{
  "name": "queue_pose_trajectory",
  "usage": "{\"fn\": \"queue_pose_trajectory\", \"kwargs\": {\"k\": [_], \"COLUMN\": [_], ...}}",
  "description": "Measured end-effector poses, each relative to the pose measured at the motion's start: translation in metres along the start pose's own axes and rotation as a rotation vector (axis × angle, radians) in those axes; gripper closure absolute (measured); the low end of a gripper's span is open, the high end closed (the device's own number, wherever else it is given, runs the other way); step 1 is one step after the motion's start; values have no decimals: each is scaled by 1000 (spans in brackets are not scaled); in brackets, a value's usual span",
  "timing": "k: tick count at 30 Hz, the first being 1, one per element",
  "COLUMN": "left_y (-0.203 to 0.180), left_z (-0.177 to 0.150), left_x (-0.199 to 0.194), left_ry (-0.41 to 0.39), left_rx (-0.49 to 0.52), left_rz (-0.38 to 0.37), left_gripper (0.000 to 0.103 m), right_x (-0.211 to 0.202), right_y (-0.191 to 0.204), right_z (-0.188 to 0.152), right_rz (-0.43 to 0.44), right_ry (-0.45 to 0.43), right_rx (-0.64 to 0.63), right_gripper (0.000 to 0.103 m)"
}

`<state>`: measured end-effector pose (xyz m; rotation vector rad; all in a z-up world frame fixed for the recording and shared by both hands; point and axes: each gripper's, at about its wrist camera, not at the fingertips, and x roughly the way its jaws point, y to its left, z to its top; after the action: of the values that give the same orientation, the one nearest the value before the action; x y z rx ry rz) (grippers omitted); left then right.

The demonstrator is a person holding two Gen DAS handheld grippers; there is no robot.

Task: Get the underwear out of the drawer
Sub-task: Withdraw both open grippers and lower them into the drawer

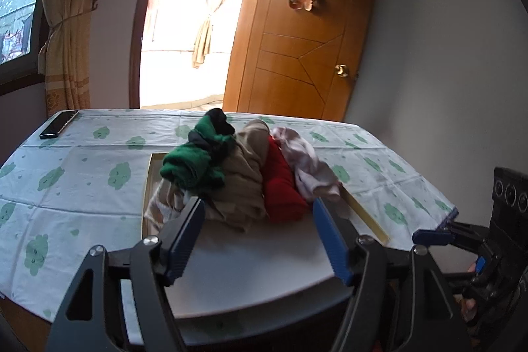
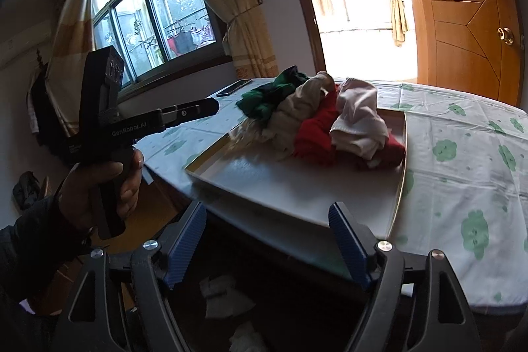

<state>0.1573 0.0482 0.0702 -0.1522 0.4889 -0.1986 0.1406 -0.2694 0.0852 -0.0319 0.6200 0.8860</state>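
Note:
A shallow white drawer lies on the table with a heap of underwear at its far end: a green piece, a beige piece, a red piece and a pale pink piece. My left gripper is open just in front of the heap, its blue pads clear of the cloth. My right gripper is open at the drawer's near edge with nothing between its fingers. Each gripper also shows in the other view: the right gripper and the left gripper, held in a hand.
The table wears a white cloth with green flowers. A dark phone lies at its far left corner. Behind stand a wooden door, a bright doorway and a curtained window. Pale cloths lie on the floor below.

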Motion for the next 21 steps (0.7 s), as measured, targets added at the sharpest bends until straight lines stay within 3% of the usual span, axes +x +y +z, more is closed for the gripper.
{"fn": "queue_pose_trajectory", "kwargs": {"k": [12, 16, 21], "left_y": [-19, -11, 1], "left_z": [-74, -102, -132], "left_x": [-42, -40, -21], "left_ry": [8, 50, 164], "left_rx": [79, 93, 52], "left_rz": [-6, 37, 61], "left_gripper": [32, 31, 31], "right_x": [-28, -25, -12], "right_y": [16, 16, 8], "right_z": [-67, -94, -120], "right_rz": [5, -52, -90], "right_ry": [30, 77, 144], "right_rx": [8, -13, -13], "right_gripper": [24, 24, 24]}}
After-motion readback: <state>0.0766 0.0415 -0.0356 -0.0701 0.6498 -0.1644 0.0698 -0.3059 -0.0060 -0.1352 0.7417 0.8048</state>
